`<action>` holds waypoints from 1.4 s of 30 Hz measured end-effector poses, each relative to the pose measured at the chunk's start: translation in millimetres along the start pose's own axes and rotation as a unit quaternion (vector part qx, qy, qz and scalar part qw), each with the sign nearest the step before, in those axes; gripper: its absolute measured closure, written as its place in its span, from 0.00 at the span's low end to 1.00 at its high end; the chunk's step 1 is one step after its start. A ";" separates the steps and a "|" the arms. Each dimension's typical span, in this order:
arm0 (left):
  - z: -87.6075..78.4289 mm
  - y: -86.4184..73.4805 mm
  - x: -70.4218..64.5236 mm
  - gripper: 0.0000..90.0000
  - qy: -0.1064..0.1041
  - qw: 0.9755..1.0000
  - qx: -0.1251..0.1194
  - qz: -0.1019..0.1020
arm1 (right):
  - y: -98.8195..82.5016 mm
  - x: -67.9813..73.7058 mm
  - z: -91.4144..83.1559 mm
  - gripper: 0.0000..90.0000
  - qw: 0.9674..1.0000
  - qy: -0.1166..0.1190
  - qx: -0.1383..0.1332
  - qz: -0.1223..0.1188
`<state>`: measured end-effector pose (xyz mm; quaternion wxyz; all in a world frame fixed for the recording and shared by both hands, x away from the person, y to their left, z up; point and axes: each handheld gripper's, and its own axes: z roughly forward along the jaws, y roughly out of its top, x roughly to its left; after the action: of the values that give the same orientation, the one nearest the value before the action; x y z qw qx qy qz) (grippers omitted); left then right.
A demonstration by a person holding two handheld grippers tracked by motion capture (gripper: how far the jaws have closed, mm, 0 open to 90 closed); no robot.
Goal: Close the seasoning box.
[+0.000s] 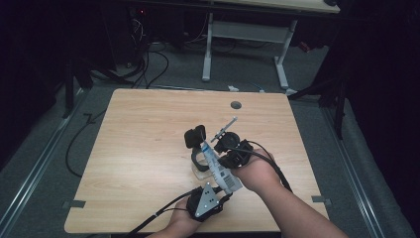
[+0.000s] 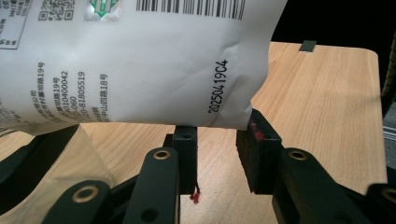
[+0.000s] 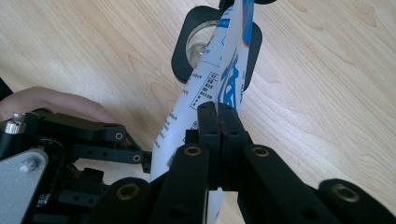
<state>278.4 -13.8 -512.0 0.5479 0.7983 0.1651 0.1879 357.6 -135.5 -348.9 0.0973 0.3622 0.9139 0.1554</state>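
A white printed packet (image 1: 221,169) with a barcode stands tilted over the table, between both grippers. My right gripper (image 1: 218,156) is shut on one edge of the packet (image 3: 224,79), pads pressed together on it (image 3: 219,122). My left gripper (image 1: 226,192), topped by its grey plate, sits just below the packet's lower end. In the left gripper view the packet (image 2: 140,65) hangs right above my fingertips (image 2: 218,140), and the jaws stand apart with bare table between them. Beyond the packet a glass container (image 3: 198,44) in a black frame rests on the table (image 1: 199,161).
The wooden table (image 1: 143,129) has a round cable hole (image 1: 236,105) near its far edge and tape marks at the near corners (image 1: 74,204). My left gripper (image 3: 70,154) and a hand (image 3: 46,100) lie close beside the right jaws. A desk frame stands on the floor behind.
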 end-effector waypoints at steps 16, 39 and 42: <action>-6.7 -0.1 2.4 0.81 0.011 1.000 0.005 -0.005 | 9.6 1.8 4.4 1.00 1.000 0.002 -0.002 -0.013; -4.3 7.5 -3.9 0.80 0.018 1.000 0.003 0.012 | 11.9 1.0 1.7 1.00 1.000 0.003 -0.004 -0.018; -4.0 7.6 -4.4 0.80 0.017 1.000 0.003 0.012 | 11.7 1.0 1.7 1.00 1.000 0.003 -0.002 -0.018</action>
<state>273.0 -15.3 -504.1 0.5403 0.7986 0.1653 0.2073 364.8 -126.4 -346.4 0.0978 0.3454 0.9201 0.1565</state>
